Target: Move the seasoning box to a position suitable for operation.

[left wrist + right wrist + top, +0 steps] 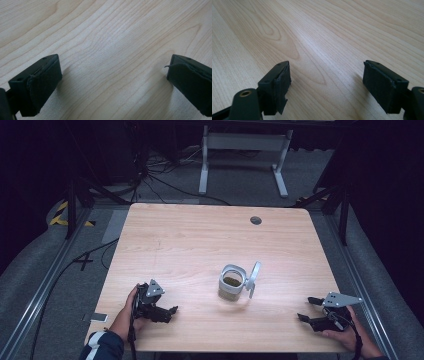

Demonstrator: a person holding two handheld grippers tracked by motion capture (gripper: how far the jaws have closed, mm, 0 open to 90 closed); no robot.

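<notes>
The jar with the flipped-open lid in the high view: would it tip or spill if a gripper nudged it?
The jar looks squat and flat-based, so it probably slides rather than tips. Its hinged lid hangs open on one side, likely weighting it that way. Its dark contents could spill if knocked.

text: none legible | labels: none | numbers: none

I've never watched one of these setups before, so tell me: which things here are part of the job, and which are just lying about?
Part of the job:
- small clear glass jar with its hinged lid open
- left gripper, open
- right gripper, open

Lying about:
- dark round cable port in the wooden table
- white desk frame behind
</notes>
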